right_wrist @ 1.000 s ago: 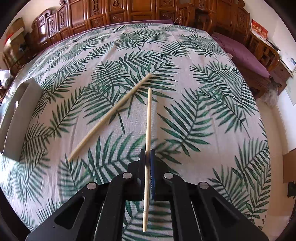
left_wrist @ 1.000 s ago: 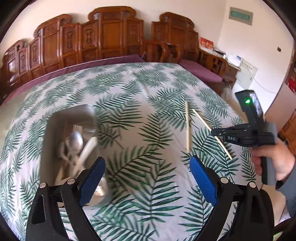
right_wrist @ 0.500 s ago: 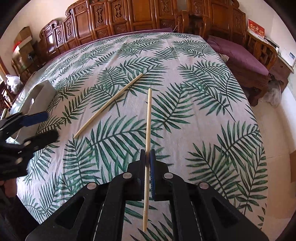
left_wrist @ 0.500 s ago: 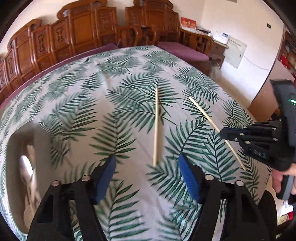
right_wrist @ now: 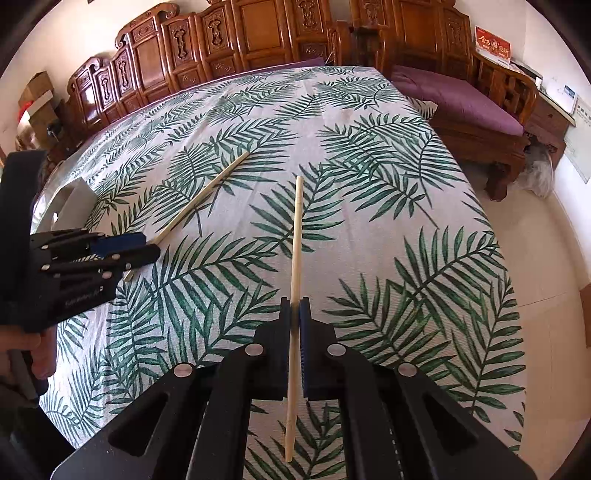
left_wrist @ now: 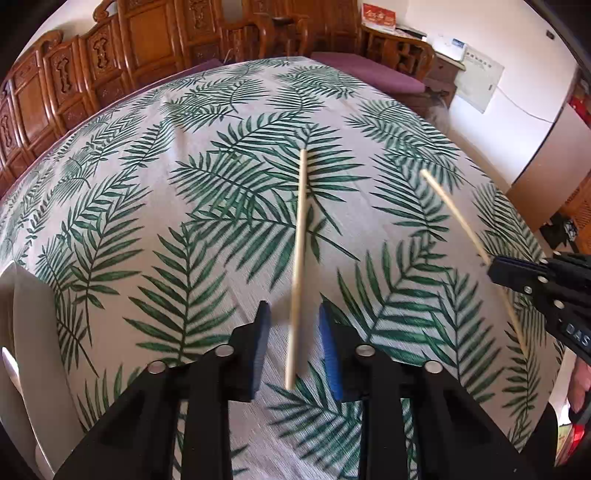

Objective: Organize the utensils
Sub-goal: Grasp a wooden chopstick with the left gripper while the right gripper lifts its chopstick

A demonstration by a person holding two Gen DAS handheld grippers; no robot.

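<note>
Two pale wooden chopsticks are on a leaf-print tablecloth. My right gripper is shut on one chopstick and holds it just above the cloth; it also shows in the left wrist view. My left gripper is open, its blue pads on either side of the near end of the other chopstick, which lies flat. That chopstick and the left gripper show in the right wrist view.
A grey utensil tray stands at the table's left side; its edge shows in the left wrist view. Carved wooden chairs line the far side. The table's right edge drops to the floor.
My left gripper swung right from the tray to the lying chopstick and narrowed its jaws around its near end. My right gripper lifted its chopstick slightly.
</note>
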